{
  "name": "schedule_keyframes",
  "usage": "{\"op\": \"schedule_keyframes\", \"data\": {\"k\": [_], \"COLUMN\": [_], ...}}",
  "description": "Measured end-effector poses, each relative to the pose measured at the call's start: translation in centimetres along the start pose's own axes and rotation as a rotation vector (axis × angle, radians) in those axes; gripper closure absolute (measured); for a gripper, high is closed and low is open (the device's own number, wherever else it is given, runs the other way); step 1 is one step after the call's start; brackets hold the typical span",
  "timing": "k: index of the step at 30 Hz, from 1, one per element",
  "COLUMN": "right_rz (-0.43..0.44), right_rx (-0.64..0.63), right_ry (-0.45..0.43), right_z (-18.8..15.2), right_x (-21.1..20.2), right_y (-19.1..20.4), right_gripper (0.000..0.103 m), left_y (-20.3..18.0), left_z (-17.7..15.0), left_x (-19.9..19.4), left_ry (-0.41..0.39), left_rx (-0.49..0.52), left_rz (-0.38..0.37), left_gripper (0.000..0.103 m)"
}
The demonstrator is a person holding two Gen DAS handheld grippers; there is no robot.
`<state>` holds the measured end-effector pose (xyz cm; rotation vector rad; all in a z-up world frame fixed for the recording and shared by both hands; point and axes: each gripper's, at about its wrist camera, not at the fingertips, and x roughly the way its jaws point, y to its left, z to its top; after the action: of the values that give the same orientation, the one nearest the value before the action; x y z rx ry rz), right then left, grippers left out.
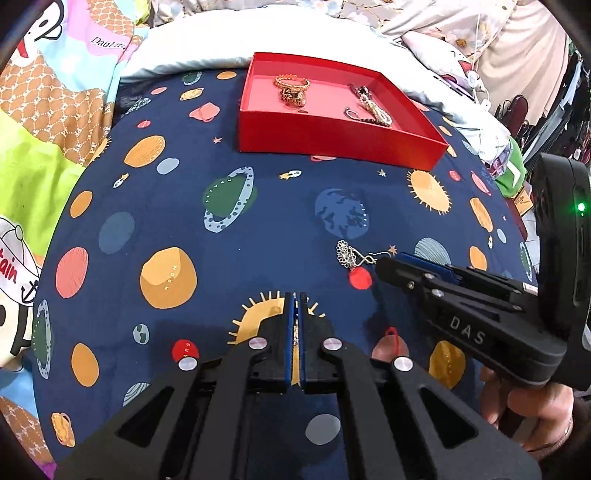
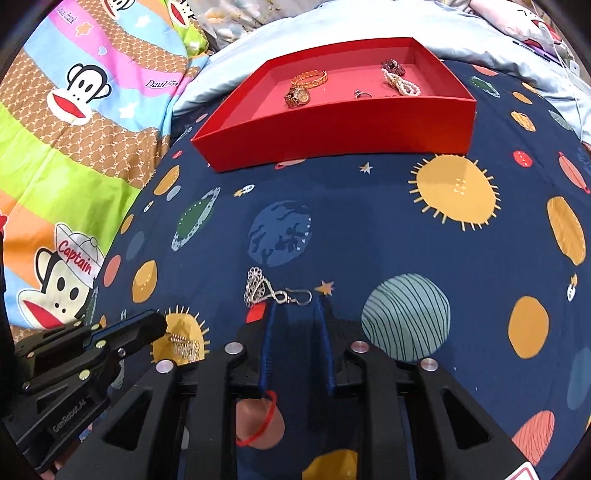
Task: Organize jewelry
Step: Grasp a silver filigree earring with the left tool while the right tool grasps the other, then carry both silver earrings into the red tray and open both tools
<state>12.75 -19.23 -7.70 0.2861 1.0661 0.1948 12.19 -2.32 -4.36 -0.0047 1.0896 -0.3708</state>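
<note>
A red tray (image 1: 332,142) (image 2: 332,136) sits at the far side of the planet-print cloth. It holds a gold bracelet (image 1: 291,82) (image 2: 309,78), a watch (image 2: 296,96), a ring (image 1: 352,113) (image 2: 362,94) and a pearl piece (image 1: 376,108) (image 2: 402,85). A silver earring (image 1: 349,254) (image 2: 264,290) lies on the cloth. My right gripper (image 2: 295,299) (image 1: 386,264) is open, its fingertips just short of the earring's hook. My left gripper (image 1: 294,295) (image 2: 162,325) is shut on a second silver earring (image 2: 184,345) (image 1: 295,332), which hangs from its tips.
A colourful monkey-print quilt (image 1: 44,129) (image 2: 74,147) lies to the left. A pale pillow (image 1: 192,48) (image 2: 332,26) lies behind the tray. Clutter and cables (image 1: 480,85) sit at the far right. A hand with a red band (image 2: 258,424) shows under the right gripper.
</note>
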Motion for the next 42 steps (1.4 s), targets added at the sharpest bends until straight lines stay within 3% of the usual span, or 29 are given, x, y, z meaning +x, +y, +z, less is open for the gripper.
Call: {"op": "schedule_keyframes", "data": {"k": [12, 26, 30, 42], "right_rz": [0.002, 0.011, 0.006, -0.017], "right_rx": [-0.012, -0.043, -0.060, -0.119], "right_ry": [-0.016, -0.167, -0.217, -0.336], "right_z": [0.6, 1.8, 2.7, 7.8], "right_x": [0.2, -7.7, -10.3, -14.4], "right_y": [0.2, 1.4, 1.6, 1.3], "right_gripper": [0.102, 0.103, 0.103, 0.103], "left_y": [0.3, -0.8, -1.0, -2.5], "left_z": [0.3, 1.9, 3.4, 11.2], "left_x": [0.3, -3.4, -5.3, -9.8], "left_ry": [0.003, -0.059, -0.090, -0.246], "left_rx": [-0.005, 0.005, 0.001, 0.080], "left_rz": [-0.009, -0.081, -0.133, -0.135], "left_gripper": [0.102, 0.102, 0.103, 0.102]}}
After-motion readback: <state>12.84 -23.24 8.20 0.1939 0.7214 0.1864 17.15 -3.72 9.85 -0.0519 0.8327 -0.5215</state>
